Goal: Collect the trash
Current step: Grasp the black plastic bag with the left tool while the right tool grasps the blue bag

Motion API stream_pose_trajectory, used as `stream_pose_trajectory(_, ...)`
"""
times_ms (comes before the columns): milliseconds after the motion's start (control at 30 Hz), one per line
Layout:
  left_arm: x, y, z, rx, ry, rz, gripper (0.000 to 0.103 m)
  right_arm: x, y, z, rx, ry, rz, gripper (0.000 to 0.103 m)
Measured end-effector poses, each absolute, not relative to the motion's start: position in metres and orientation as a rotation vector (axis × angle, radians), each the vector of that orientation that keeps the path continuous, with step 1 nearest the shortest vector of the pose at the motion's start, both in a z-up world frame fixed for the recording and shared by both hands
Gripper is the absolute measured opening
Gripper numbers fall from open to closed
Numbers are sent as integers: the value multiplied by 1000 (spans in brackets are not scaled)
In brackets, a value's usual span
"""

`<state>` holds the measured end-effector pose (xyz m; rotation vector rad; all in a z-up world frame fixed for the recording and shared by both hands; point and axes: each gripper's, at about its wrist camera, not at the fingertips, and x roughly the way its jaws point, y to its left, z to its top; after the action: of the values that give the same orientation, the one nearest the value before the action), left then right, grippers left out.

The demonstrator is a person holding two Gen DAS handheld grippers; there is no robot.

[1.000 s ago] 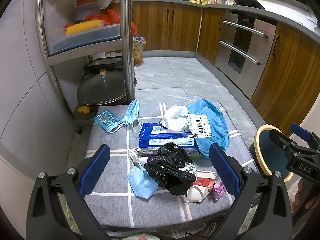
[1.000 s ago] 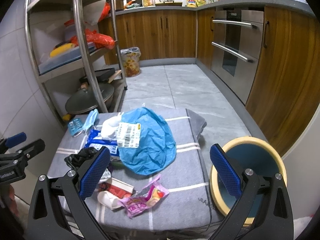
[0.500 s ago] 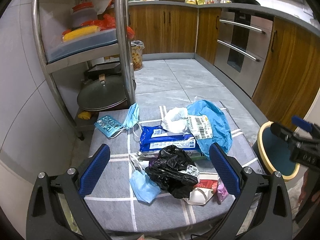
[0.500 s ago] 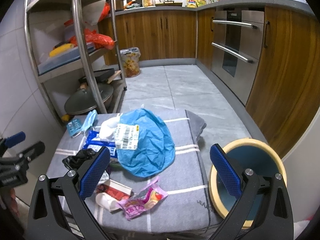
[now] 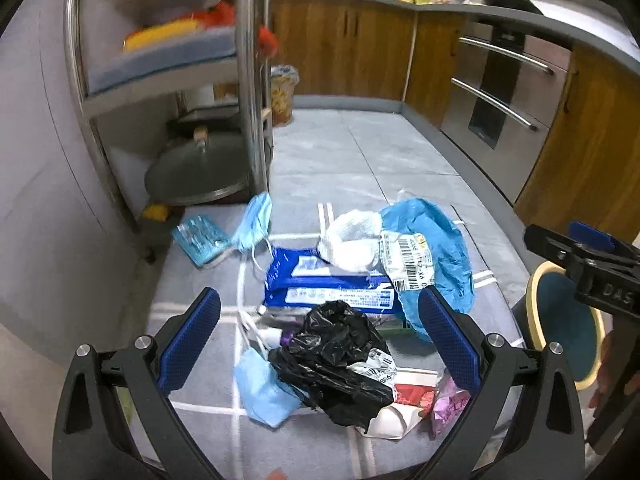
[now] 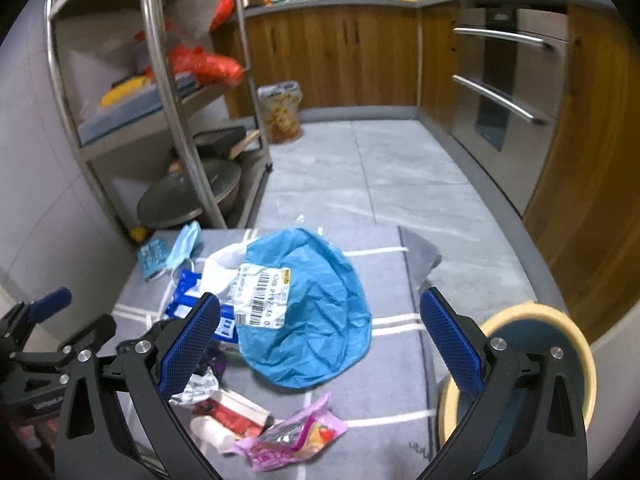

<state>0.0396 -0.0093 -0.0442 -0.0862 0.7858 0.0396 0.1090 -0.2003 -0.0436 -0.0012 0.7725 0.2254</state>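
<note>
On the low bench draped in a grey cloth with white lines [image 6: 384, 280], your trash lies in one overlapping heap, and both sets of tongs, left tongs [image 5: 320, 344] and right tongs [image 6: 320, 348], hang above it spread wide, pinching nothing. Largest first: the crumpled blue plastic bag with a barcode label [image 6: 316, 320] will likely drag its neighbours when lifted, since it overlaps the blue-and-white wipes packet [image 5: 328, 284]. The crinkled black plastic bag [image 5: 340, 356] is loose film; pinch a fold, or it may slip. The round cream-rimmed bin with a teal inside [image 6: 540, 352] stands off the bench's right edge, so a wide swing could spill. Small pieces under the black bag are hidden, and the bin's lower part is cut off.
</note>
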Motion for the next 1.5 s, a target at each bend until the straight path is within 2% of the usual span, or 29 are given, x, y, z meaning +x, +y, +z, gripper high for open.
stream_pose_trajectory(67,44,-7,-55,-82,831,78,97,120,-196,-52,-21,783,226,98)
stream_pose_trajectory(367,58,-6,-88,-52,924,57,74,159,-201,-83,17,838,241,92)
stream_pose_trajectory(467,64,-9,-94,-60,943,35,67,173,-203,-93,27,866,251,79)
stream_pose_trajectory(533,66,-11,-98,-60,950,26,59,181,-205,-102,43,888,261,66)
stream_pose_trajectory(633,70,-12,-102,-63,960,11,56,192,-209,-115,80,928,290,59)
stream_pose_trajectory(767,74,-13,-108,-60,976,4,52,204,-210,-131,98,964,300,55)
stream_pose_trajectory(800,74,-13,-109,-63,981,-1,48,207,-210,-135,100,975,304,52)
stream_pose_trajectory(833,75,-13,-111,-68,989,-12,39,209,-209,-139,96,985,298,46)
stream_pose_trajectory(867,75,-13,-112,-63,997,-15,39,211,-209,-142,96,993,292,42)
stream_pose_trajectory(967,75,-13,-112,-60,996,-27,32,217,-211,-153,124,1024,277,21)
stream_pose_trajectory(1000,75,-13,-112,-58,993,-29,29,218,-214,-155,132,1028,279,9)
stream_pose_trajectory(1033,74,-13,-111,-59,990,-33,28,219,-215,-156,138,1027,278,6)
stream_pose_trajectory(1100,73,-14,-109,-46,985,-35,26,217,-217,-154,140,1015,273,5)
stream_pose_trajectory(1167,72,-15,-106,-48,976,-44,18,214,-218,-149,146,994,272,4)
stream_pose_trajectory(1233,70,-16,-102,-45,964,-48,16,210,-219,-143,147,973,275,1)
stream_pose_trajectory(1500,60,-20,-82,-42,890,-68,8,185,-224,-110,101,880,289,1)
